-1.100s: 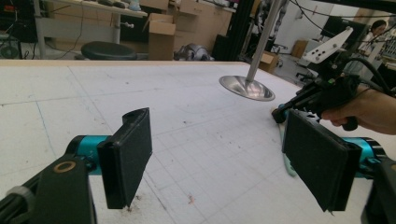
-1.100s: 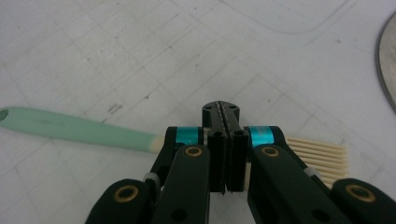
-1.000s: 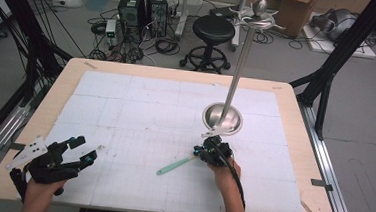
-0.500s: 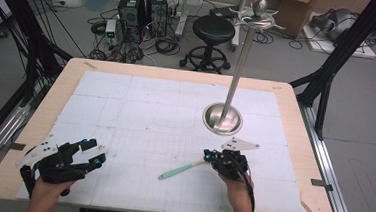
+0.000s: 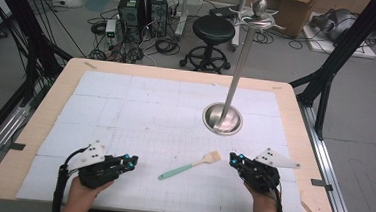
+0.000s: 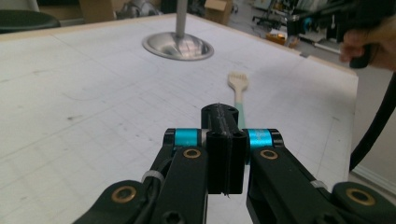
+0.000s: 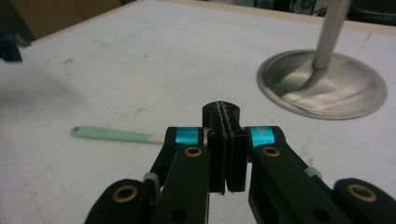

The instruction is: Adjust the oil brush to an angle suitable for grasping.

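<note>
A small brush (image 5: 189, 165) with a mint green handle and pale bristles lies flat on the white mat (image 5: 140, 112), between my two grippers. My left gripper (image 5: 132, 161) rests at the near left and points right toward the brush handle. Its jaws have just been closing and are shut with nothing between them. In the left gripper view, the brush (image 6: 239, 91) lies just beyond the shut left gripper (image 6: 224, 112). My right gripper (image 5: 234, 159) is shut and empty, a little right of the bristles. In the right gripper view, the handle (image 7: 112, 134) lies left of the right gripper (image 7: 223, 109).
A metal stand with a round dished base (image 5: 222, 118) and a tall pole (image 5: 242, 59) rises from the mat behind the brush. The base (image 7: 322, 84) is close ahead of the right gripper. The wooden table edge (image 5: 39, 125) frames the mat; a stool (image 5: 212, 32) and cables lie beyond.
The left gripper slid right toward the brush and its jaws closed. The right gripper drew back to the right, off the brush head. The brush lies slightly farther right.
</note>
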A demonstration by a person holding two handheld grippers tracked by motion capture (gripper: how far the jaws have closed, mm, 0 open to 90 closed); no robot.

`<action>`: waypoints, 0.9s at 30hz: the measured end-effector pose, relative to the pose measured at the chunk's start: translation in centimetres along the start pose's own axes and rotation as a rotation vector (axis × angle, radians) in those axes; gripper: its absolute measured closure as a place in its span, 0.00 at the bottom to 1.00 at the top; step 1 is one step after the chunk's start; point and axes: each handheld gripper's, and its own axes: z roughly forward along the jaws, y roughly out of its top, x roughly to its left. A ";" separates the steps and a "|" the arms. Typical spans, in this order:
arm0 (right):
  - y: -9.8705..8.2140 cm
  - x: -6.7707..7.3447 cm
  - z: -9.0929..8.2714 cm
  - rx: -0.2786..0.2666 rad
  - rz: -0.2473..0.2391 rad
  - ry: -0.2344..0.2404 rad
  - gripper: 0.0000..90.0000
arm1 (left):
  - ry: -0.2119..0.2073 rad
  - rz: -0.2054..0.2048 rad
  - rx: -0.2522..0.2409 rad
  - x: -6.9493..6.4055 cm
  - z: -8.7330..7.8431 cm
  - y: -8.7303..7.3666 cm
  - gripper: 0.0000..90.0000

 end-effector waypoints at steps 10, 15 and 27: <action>-0.1 -0.3 0.3 -0.001 0.005 -0.016 1.00 | -0.086 0.041 0.153 -2.7 4.6 -1.2 1.00; -0.2 -0.1 0.3 0.002 0.004 -0.010 1.00 | -0.096 0.047 0.235 -3.4 6.4 -0.9 1.00; -0.2 -0.1 0.5 0.009 -0.001 -0.006 1.00 | 0.012 0.049 0.379 -2.6 8.0 -0.7 1.00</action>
